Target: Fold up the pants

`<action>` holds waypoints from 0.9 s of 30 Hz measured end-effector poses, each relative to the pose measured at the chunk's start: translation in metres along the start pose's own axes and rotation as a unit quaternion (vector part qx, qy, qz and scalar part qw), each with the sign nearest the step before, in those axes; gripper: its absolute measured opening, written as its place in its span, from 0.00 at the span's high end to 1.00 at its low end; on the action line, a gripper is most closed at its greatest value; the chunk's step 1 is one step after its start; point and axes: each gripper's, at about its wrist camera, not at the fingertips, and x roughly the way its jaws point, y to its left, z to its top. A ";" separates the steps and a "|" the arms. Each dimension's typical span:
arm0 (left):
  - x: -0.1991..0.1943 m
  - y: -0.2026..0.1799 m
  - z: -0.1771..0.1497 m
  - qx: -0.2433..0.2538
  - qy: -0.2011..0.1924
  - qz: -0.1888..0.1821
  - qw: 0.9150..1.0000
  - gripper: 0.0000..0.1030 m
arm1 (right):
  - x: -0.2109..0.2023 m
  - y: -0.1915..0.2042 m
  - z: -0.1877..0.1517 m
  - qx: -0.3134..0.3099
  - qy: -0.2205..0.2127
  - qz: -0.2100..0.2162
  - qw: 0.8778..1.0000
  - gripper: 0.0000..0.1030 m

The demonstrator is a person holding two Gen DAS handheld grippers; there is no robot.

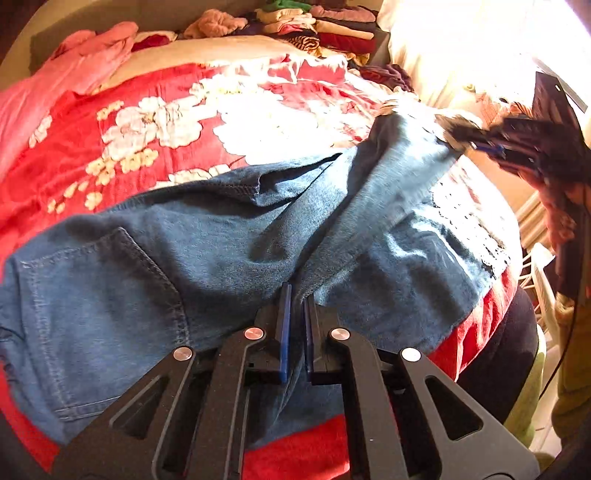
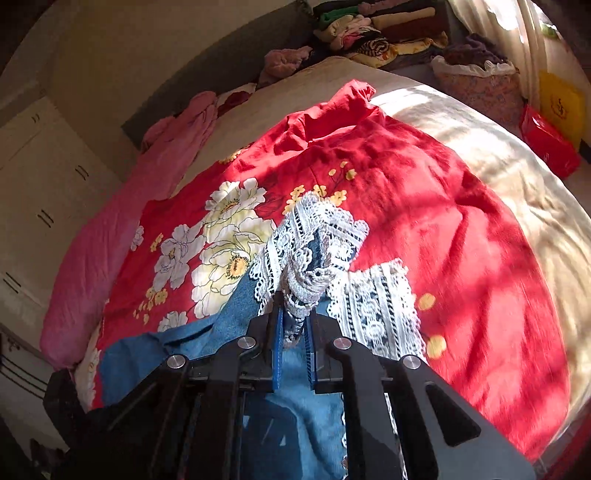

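Blue denim pants (image 1: 207, 240) with white lace leg hems (image 1: 469, 229) lie on a red floral bedspread (image 1: 155, 122). My left gripper (image 1: 297, 295) is shut on a fold of the denim near the waist, beside a back pocket (image 1: 99, 295). My right gripper (image 2: 295, 314) is shut on the lace hem (image 2: 310, 254) of one leg and holds it lifted above the spread; the other lace hem (image 2: 373, 306) lies flat beside it. In the left wrist view the right gripper (image 1: 458, 136) shows blurred at the far end of the raised leg.
A pink quilt (image 2: 122, 206) lies along the left side of the bed. Stacks of folded clothes (image 1: 317, 29) stand at the head of the bed. A lined basket (image 2: 476, 81) and a red bag (image 2: 550, 144) stand beside the bed. White cabinets (image 2: 40, 184) line the left wall.
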 end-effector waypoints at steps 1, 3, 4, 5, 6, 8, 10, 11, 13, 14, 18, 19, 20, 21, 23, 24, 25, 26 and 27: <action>-0.005 -0.002 -0.002 0.008 -0.004 0.003 1.000 0.99 | -0.008 -0.003 -0.010 0.003 0.001 -0.001 1.000 0.91; -0.007 -0.004 -0.002 0.022 -0.006 0.012 1.000 0.99 | -0.021 -0.008 -0.030 0.009 0.004 -0.001 1.000 0.91; -0.009 -0.005 -0.004 0.025 -0.004 0.010 1.000 0.99 | -0.027 -0.011 -0.041 0.013 0.007 -0.003 1.000 0.91; -0.009 -0.006 -0.008 0.027 -0.002 0.008 1.000 0.99 | -0.031 -0.015 -0.050 0.019 0.011 -0.005 1.000 0.91; -0.010 -0.008 -0.012 0.030 0.000 0.007 1.000 0.99 | -0.033 -0.020 -0.058 0.025 0.019 -0.006 0.999 0.91; -0.008 -0.012 -0.016 0.038 0.006 0.007 0.999 0.99 | -0.034 -0.028 -0.072 0.031 0.029 -0.008 0.999 0.90; -0.007 -0.016 -0.020 0.042 0.011 0.004 0.999 0.99 | -0.034 -0.036 -0.082 0.041 0.038 -0.015 0.998 0.88; -0.005 -0.018 -0.021 0.045 0.013 0.005 0.999 0.99 | -0.035 -0.040 -0.086 0.046 0.040 -0.018 0.998 0.86; -0.008 -0.023 -0.024 0.056 0.010 0.012 0.998 0.99 | -0.039 -0.046 -0.090 0.055 0.035 -0.017 0.998 0.78; -0.010 -0.024 -0.025 0.060 0.009 0.016 0.998 0.99 | -0.041 -0.048 -0.090 0.060 0.031 -0.012 0.998 0.75; -0.011 -0.024 -0.026 0.062 0.011 0.022 0.998 0.99 | -0.043 -0.049 -0.088 0.049 0.025 -0.023 0.998 0.87; -0.012 -0.025 -0.027 0.066 0.011 0.023 0.998 0.99 | -0.044 -0.047 -0.088 0.041 0.024 -0.029 0.998 0.90; -0.014 -0.027 -0.028 0.069 0.011 0.024 0.997 0.99 | -0.046 -0.046 -0.089 0.035 0.022 -0.031 0.999 0.90; -0.017 -0.029 -0.029 0.074 0.009 0.024 0.997 0.99 | -0.049 -0.045 -0.089 0.030 0.020 -0.033 0.999 0.90; -0.018 -0.032 -0.032 0.084 0.012 0.019 0.996 0.99 | -0.050 -0.045 -0.089 0.016 0.021 -0.055 0.998 0.90; -0.016 -0.033 -0.034 0.089 0.019 0.016 0.996 0.99 | -0.046 -0.046 -0.092 0.007 0.030 -0.067 0.997 0.90; -0.011 -0.034 -0.037 0.091 0.027 0.017 0.995 0.99 | -0.040 -0.046 -0.095 -0.002 0.042 -0.080 0.996 0.89; -0.006 -0.034 -0.039 0.091 0.033 0.018 0.995 0.98 | -0.036 -0.046 -0.097 -0.007 0.049 -0.091 0.995 0.89; -0.003 -0.033 -0.041 0.088 0.040 0.019 0.995 0.97 | -0.035 -0.045 -0.099 -0.013 0.050 -0.095 0.994 0.89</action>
